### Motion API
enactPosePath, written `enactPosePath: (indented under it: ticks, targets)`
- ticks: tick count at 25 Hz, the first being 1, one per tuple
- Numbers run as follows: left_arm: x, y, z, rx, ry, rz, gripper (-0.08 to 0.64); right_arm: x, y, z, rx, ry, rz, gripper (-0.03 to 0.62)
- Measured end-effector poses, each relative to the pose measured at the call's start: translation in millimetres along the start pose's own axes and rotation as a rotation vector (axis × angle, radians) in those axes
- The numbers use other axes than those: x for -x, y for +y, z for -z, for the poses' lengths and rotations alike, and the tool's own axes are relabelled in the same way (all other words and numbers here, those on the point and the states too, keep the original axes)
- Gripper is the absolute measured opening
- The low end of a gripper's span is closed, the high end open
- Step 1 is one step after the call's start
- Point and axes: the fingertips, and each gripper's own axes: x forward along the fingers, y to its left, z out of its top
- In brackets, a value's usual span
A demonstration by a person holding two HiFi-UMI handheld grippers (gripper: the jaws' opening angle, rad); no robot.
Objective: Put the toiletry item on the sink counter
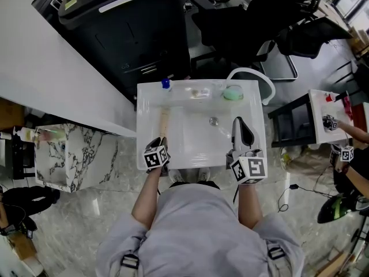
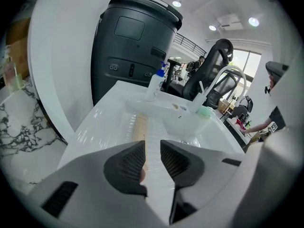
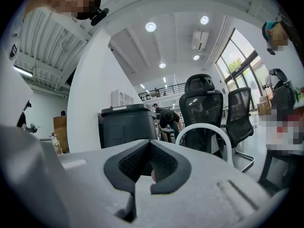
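The left gripper (image 1: 161, 141) (image 2: 153, 148) was positioned over the front left corner of the white sink (image 1: 144, 117) (image 2: 102, 122). Its fingers stood at a narrow gap, closed on the near end of the toiletry item (image 1: 164, 123) (image 2: 142, 127).

The toiletry item, long, flat and partly beige, ran along the left ledge of the sink, just beside the basin. Its far end pointed toward the blue-capped bottle (image 1: 166, 84) (image 2: 159, 80) at the back left corner. Whether the item rested on the ledge or was held just above it could not be determined.

The right gripper (image 1: 237, 121) (image 3: 149, 148) was held over the front right part of the basin. Its fingers were pressed together with nothing between them, and it was aimed up and away from the sink.

A green cup (image 1: 233, 93) (image 2: 204, 110) stood on the back ledge, near the white arched faucet (image 1: 256, 74) (image 2: 228, 75) (image 3: 204, 127). A black bin (image 1: 132, 27) (image 2: 133, 46) (image 3: 127, 125) stood behind the sink.
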Motion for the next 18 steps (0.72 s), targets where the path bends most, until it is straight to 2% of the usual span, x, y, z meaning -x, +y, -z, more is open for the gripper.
enactPosePath:
  ticks: [2,7,18]
  targets:
    - [3.4,-1.0,-4.8,0.002,-0.022,0.001,0.098,0.2,0.4,0.5,0.0,-0.001,-0.002,0.0]
    - [14.0,-3.1,-21.4,-0.012,-0.085,-0.018,0.028,-0.1,2.7,-0.1,-0.001,-0.003,-0.012,0.0]
    - [42.3,-8.8,-56.0,-0.032,-0.2,-0.044,0.006,1.4,15.0,-2.9,0.005,-0.006,-0.043,0.0]
